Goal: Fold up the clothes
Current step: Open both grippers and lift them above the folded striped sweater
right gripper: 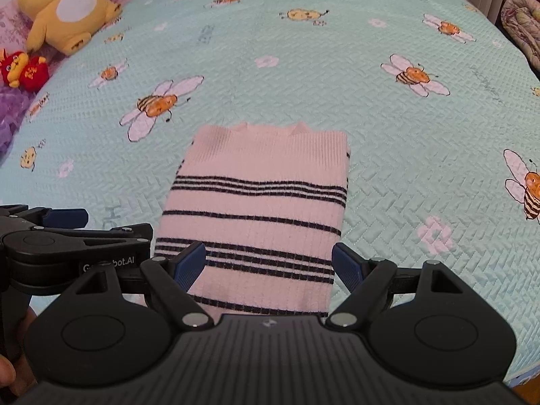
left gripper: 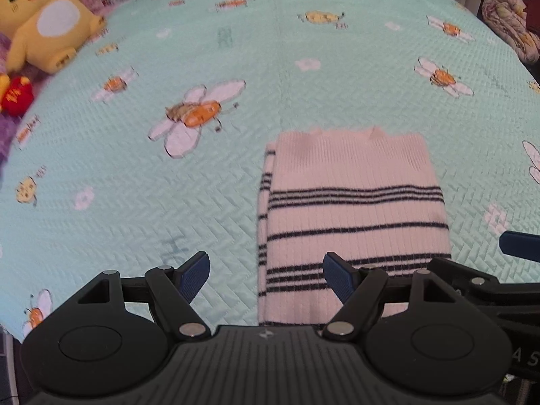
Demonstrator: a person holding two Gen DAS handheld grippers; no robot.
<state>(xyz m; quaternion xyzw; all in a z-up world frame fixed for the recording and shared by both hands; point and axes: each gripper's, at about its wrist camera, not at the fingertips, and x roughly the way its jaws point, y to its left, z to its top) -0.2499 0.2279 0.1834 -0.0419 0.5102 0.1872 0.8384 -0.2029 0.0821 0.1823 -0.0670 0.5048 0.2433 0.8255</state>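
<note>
I have both tools hovering at the near edge of the bed (right gripper: 422, 155), and neither is holding anything: the left gripper (left gripper: 266, 280) has its fingers spread wide with only quilt and a strip of knit showing between them, and the right gripper (right gripper: 269, 266) is just as wide apart, framing the cloth without touching it as far as I can tell. The striped sweater (right gripper: 260, 216) lies flat near that near edge, already folded into a narrow panel, its long axis running straight away from me with the collar at the far end and the hem closest to the fingers. From the right wrist view the hem sits squarely between my fingers; from the left wrist view the sweater lies off to the right, its left border between the pads. So the right hand is better centred, though both are close. I judge the next fold takes the hem toward the collar, each hand pinching a near corner.
</note>
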